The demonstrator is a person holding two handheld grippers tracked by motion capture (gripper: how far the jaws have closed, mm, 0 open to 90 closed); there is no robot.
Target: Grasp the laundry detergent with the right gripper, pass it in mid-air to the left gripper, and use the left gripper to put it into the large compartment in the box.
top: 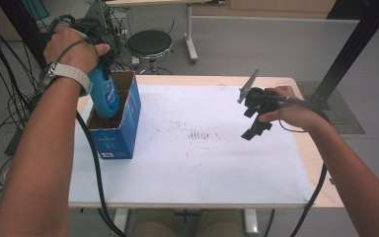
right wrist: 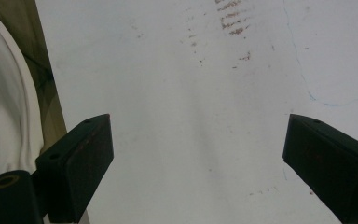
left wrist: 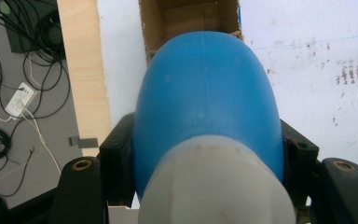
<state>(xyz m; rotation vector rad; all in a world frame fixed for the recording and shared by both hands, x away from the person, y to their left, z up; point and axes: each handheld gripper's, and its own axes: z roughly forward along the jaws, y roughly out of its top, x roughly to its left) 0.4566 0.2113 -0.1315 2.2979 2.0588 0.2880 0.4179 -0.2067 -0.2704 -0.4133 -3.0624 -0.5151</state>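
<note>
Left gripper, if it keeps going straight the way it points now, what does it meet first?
Probably the open cardboard box: the left gripper, shut on the blue bottle, points down into it, so the bottle's base would likely meet the box floor first.

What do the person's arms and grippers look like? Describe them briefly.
Both forearms are bare. The left wrist wears a watch with a pale band. Each gripper is black with two blocky jaws: left gripper, right gripper. A black cable trails from each.

Left gripper [top: 101, 74] points down, jaws clamped; right gripper [top: 256, 121] hovers, jaws wide apart.
</note>
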